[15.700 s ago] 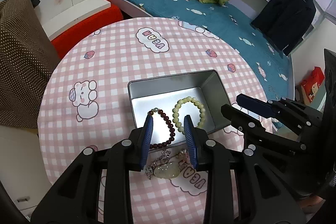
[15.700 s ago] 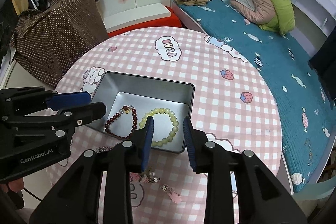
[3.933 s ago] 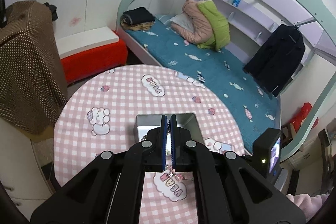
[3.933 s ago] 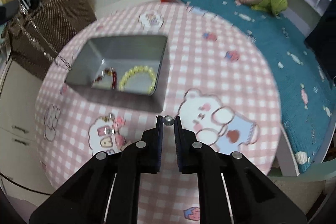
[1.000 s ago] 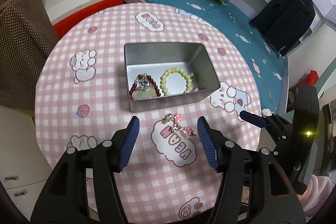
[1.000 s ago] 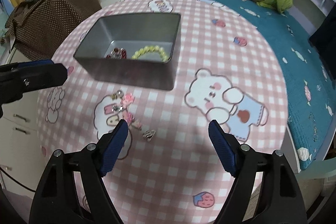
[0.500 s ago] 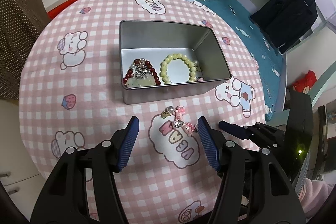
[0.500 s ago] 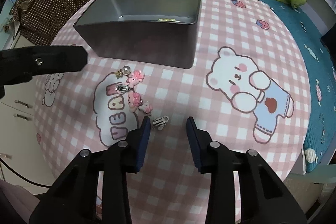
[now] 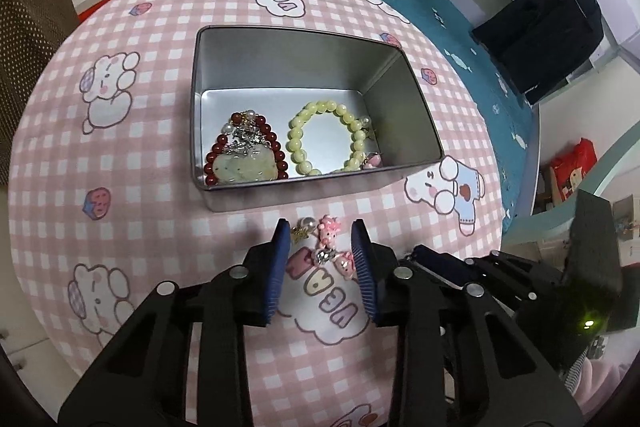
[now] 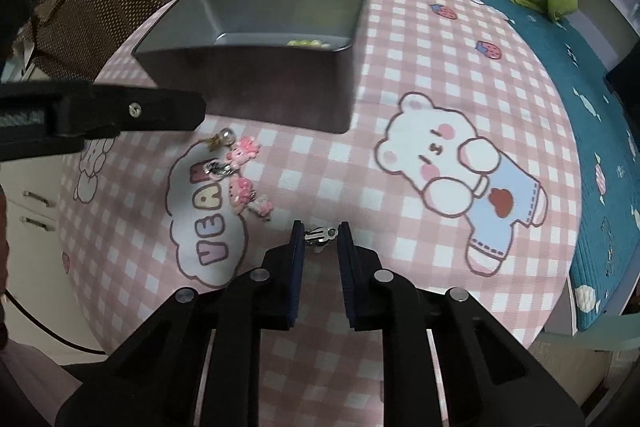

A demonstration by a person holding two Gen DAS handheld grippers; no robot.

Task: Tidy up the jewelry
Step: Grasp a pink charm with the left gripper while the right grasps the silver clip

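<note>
From my left wrist camera, my left gripper (image 9: 322, 247) points down at the round table in its pink-and-white checked cloth (image 9: 140, 131), and its blue-padded jaws have just been closing; they stand partly apart on either side of a small cluster of pink charm earrings (image 9: 332, 247) lying on the cloth, and I cannot see the pads pressing on any of them. A little pearl-and-gold earring (image 9: 303, 227) lies just inside the left pad. Just beyond the cluster sits the rectangular silver metal tin (image 9: 304, 39). Inside it, on the left, lies a dark red bead bracelet (image 9: 276, 147) with a pale jade-coloured pendant (image 9: 244, 167) resting on top of it; on the right lies a pale yellow-green bead bracelet (image 9: 324, 135), with a small pink piece (image 9: 374, 159) in the near right corner. The black fingers of my right gripper (image 9: 444, 259) reach in from the right, near the table edge. From my right wrist camera, my right gripper (image 10: 321, 235) has just been closing its jaws, and they now pinch a small silver metal ear clip (image 10: 320, 234) at the tips, just over the cloth. The pink charm earrings (image 10: 242, 171) lie to the far left of it, on a white cloud print, and one finger of my left gripper (image 10: 120, 111) crosses in from the left above them. The tin (image 10: 256, 83) stands beyond, with only a few yellow-green beads (image 10: 306, 43) showing over its near wall.
</note>
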